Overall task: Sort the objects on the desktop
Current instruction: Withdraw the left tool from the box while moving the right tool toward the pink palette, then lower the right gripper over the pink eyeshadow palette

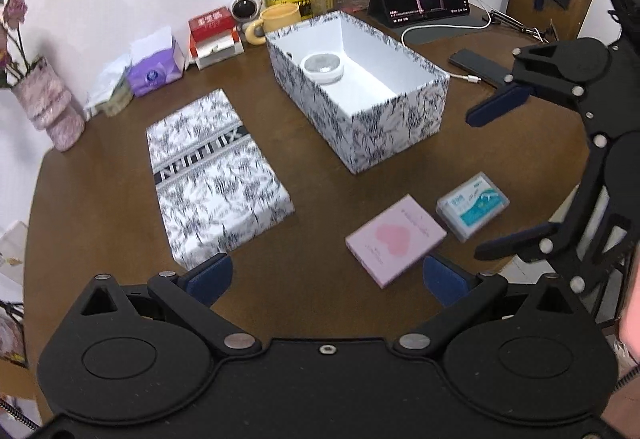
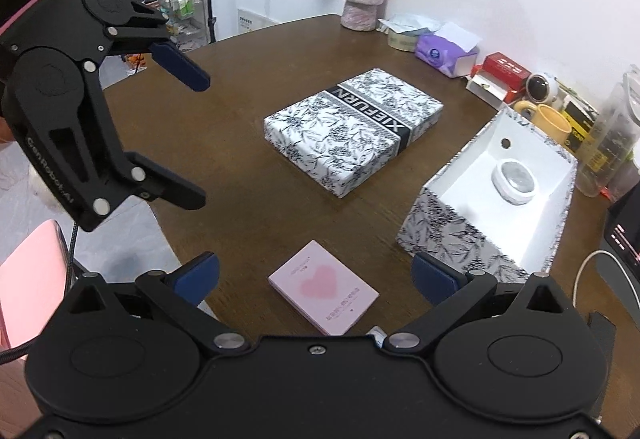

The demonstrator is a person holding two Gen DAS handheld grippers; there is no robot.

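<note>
Both the left gripper [image 1: 328, 279] and right gripper [image 2: 316, 275] are hanging wide, empty; a lid [image 2: 352, 131] reading "XIEFURN" is lying at ten o'clock from the floral box [image 2: 460, 239], a possibly heart-printed pink card box [image 2: 324, 293] at seven.

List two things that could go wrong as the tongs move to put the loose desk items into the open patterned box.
1. The pink heart card box lies flat on the table, so the open right tongs may slide off its thin edges.
2. The open patterned box stands close by; a wide approach might nudge it or the round white case inside.
</note>
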